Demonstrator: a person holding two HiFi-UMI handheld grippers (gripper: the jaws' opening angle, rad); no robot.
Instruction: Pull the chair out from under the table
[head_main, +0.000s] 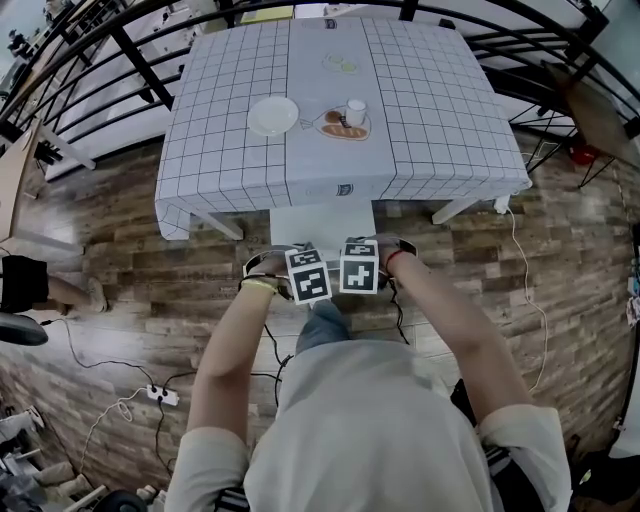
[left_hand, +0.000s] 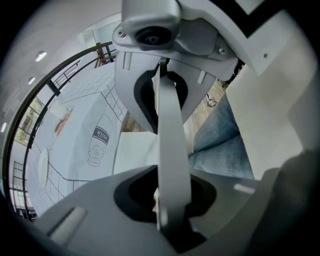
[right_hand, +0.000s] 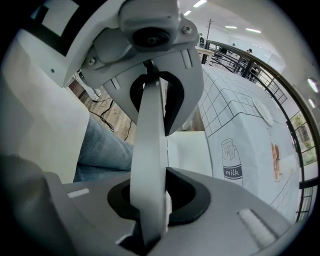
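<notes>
Left tongs (head_main: 303, 270) are clamped narrow on the back rail of the white chair (head_main: 322, 222), and the right tongs (head_main: 358, 264) grip it the same way just beside them. The seat's partly out, with its front end under the tabletop (head_main: 440, 130). My take: pull both hands evenly, straight back and level, so the legs don't twist or snag the cloth. Only the head view shows the plate (head_main: 273, 115). Only the gripper views show the grip up close and the milk-bottle print (right_hand: 231, 160).
</notes>
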